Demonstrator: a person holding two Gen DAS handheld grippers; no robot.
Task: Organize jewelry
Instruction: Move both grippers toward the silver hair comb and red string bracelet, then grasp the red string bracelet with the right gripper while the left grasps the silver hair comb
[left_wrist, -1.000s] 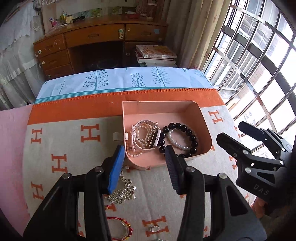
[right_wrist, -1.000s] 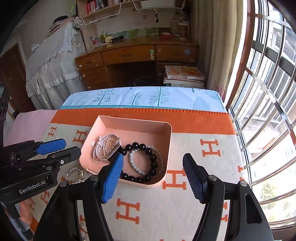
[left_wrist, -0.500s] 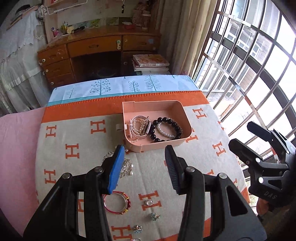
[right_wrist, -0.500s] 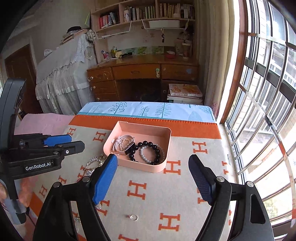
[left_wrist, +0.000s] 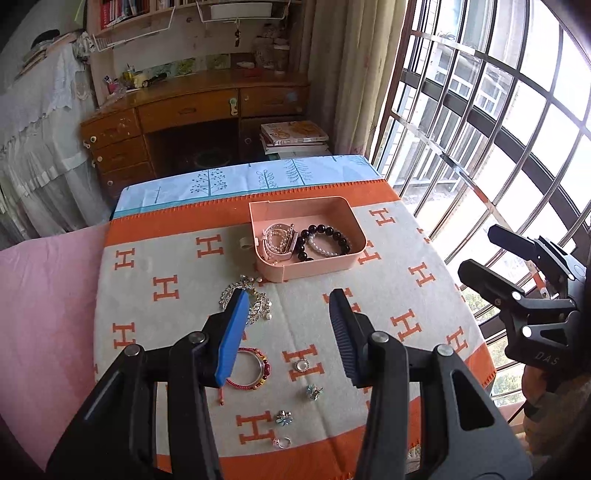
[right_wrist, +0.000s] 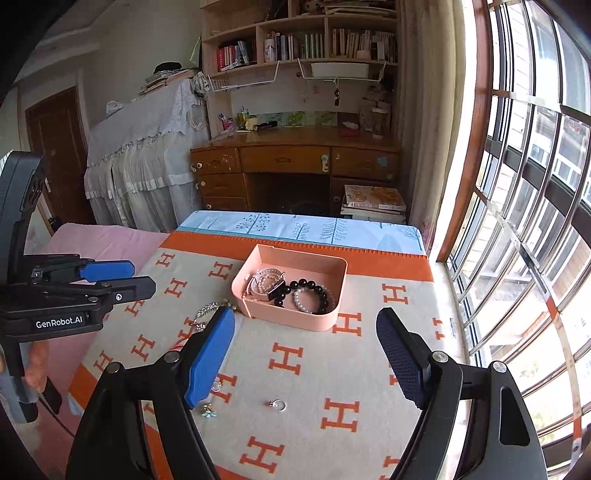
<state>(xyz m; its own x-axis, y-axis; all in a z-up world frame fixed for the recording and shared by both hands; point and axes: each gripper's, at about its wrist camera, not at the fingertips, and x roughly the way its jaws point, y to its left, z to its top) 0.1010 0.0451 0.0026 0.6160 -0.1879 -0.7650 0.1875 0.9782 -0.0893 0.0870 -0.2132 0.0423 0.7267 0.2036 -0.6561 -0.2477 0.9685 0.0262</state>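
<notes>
Both the left gripper (left_wrist: 286, 321) and right gripper (right_wrist: 306, 354) hover with fingers released and empty above the blanket (left_wrist: 369, 314), while bracelets (left_wrist: 325, 240) lie inside the pink tray (left_wrist: 314, 267).

Strong daylight came in through the barred window (left_wrist: 491, 122) on the right, blown out to near white in both views, with the panes' glare washing out detail outside. The blanket (right_wrist: 317, 373) was evenly lit with only soft, faint shadows, while the far room by the wooden desk (right_wrist: 295, 162) sat dimmer. Fisheye bending curved the window bars and darkened the corners; focus stayed sharp, no motion blur.
</notes>
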